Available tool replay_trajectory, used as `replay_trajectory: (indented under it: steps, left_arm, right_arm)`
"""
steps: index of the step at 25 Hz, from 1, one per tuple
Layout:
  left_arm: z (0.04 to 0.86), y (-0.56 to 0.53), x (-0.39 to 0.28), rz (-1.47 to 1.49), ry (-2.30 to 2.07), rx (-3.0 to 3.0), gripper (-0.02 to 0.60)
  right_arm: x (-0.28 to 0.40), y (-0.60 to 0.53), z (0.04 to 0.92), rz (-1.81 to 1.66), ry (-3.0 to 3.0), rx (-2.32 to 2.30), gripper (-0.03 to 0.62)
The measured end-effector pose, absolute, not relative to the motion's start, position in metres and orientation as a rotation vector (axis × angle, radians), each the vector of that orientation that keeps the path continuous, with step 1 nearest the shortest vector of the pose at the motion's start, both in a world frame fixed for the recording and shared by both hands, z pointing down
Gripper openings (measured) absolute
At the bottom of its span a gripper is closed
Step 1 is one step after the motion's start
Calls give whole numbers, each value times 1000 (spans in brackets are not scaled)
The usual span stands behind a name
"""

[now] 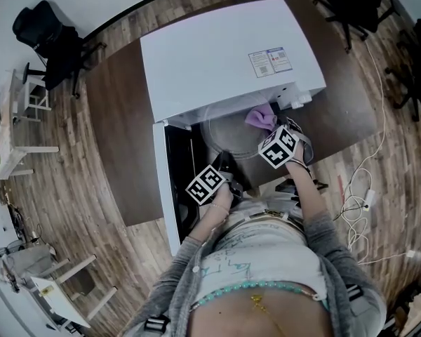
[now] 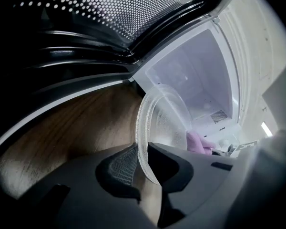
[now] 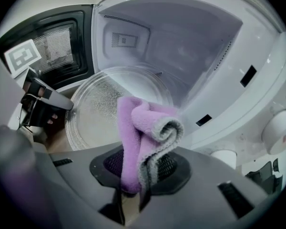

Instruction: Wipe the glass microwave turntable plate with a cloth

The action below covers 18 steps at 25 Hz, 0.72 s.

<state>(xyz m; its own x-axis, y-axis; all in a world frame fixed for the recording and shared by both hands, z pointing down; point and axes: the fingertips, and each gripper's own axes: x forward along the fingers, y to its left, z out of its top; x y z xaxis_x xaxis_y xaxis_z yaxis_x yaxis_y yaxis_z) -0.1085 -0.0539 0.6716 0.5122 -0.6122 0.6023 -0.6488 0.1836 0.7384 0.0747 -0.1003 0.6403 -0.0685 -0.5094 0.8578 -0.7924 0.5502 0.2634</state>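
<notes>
Beneath both claws, a dark desk (image 1: pixel 119 139) on plank floor (image 1: pixel 70 188); left claw (image 2: pixel 143 170) pinches the plate (image 2: pixel 164 123) rim, right claw (image 3: pixel 140 168) grips the cloth (image 3: pixel 143 128).

Office-like room, swivel chair (image 1: pixel 351 2), floor cables (image 1: pixel 351 208)
</notes>
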Motion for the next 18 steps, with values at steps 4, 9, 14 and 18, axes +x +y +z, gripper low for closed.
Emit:
replay_trajectory:
  steps: [4,9,14,18]
  left_arm:
    - [672,-54,-110,41,-1159,1487,62]
    - [672,-54,-109,44,-1170,1488,62]
    - [673,-54,-108,47,-1174,1488,61]
    - [673,-54,-109,47,-1173,1488,61]
  right_arm:
    - [69,-90,644,343,-1746,1046,109]
    - [58,-76,651,338,-1774,964,109]
    - [46,-66,654,345,-1809,876,108]
    - [25,-54,660,343,-1848,759,108]
